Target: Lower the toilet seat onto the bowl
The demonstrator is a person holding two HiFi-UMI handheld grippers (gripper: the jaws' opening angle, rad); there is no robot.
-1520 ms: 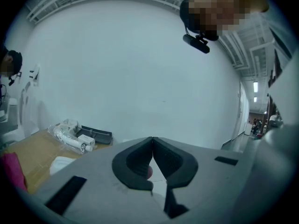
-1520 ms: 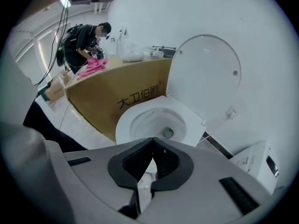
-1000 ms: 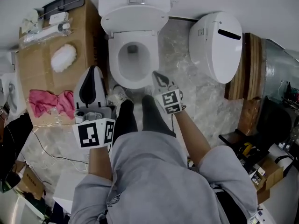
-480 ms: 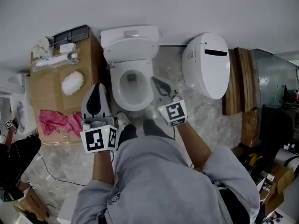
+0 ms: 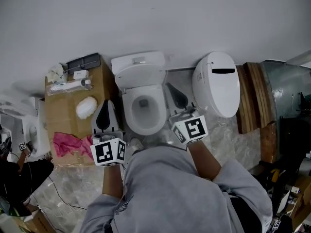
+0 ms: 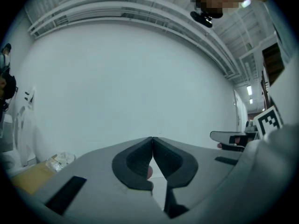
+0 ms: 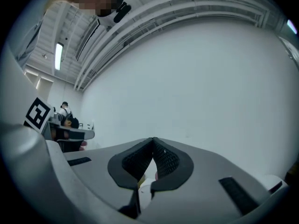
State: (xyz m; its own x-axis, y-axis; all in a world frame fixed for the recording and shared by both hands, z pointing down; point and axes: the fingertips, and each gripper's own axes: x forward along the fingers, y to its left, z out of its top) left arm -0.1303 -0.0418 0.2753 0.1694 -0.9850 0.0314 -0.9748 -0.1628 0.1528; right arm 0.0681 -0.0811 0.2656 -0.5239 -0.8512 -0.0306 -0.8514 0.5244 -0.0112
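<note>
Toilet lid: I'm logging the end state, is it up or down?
Up: the head view shows the open bowl, the lid raised by the tank.

left claw (image 5: 105, 106): jaws together, empty, pointing level | right claw (image 5: 171, 89): jaws together, empty, pointing level

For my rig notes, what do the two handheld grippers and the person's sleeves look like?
The left gripper and right gripper: grey-white shells, black ribbed pads. Each carries a white cube with black square markers. The sleeves are grey.
</note>
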